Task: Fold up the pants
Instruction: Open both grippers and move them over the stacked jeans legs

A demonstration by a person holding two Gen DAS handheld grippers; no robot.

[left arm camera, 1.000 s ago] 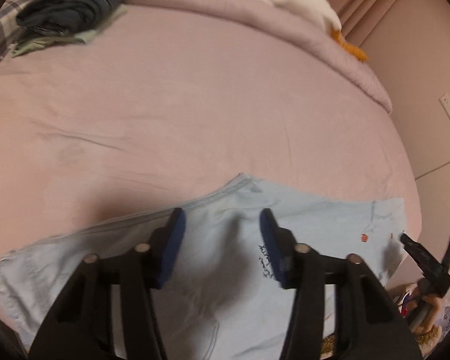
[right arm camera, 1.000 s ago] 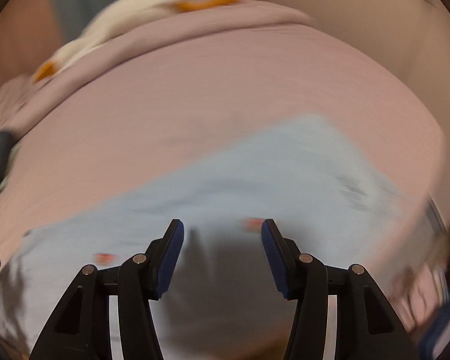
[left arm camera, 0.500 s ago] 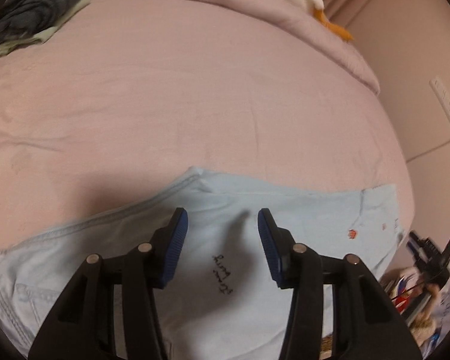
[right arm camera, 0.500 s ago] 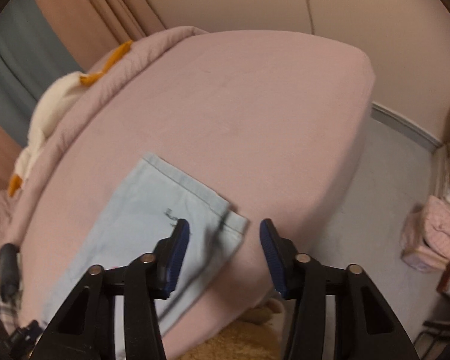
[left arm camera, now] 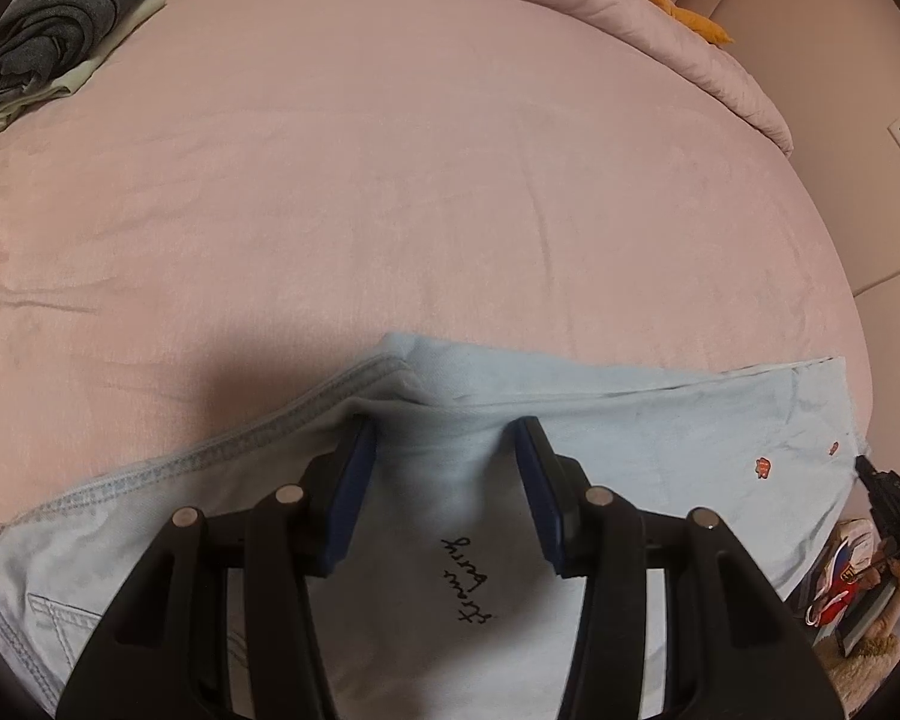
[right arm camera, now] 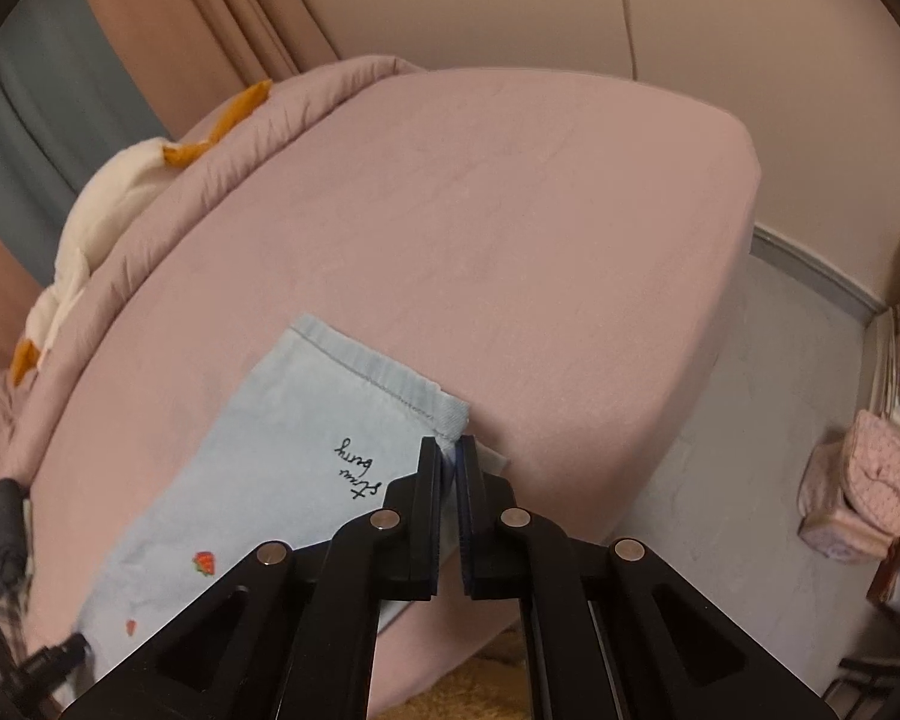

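Observation:
Light blue denim pants (left arm camera: 630,420) lie flat along the near edge of a pink bed, with black script and small red strawberry marks on them. My left gripper (left arm camera: 447,438) is open, its jaws down on the cloth by the crotch seam, straddling a raised fold. In the right wrist view the pants (right arm camera: 306,420) run toward the lower left. My right gripper (right arm camera: 450,450) is shut on the near corner of the leg hem. The other gripper shows small at the lower left (right arm camera: 54,654).
The pink bed sheet (left arm camera: 420,180) stretches far beyond the pants. A stack of folded dark clothes (left arm camera: 54,24) sits at the far left. A white and orange plush toy (right arm camera: 108,204) lies on the rolled duvet. Floor and a pink bag (right arm camera: 858,486) are right of the bed.
My right gripper swung to the leg hem and closed on its corner. My left gripper moved forward to the crotch seam and stayed open, and the cloth bunched between its jaws.

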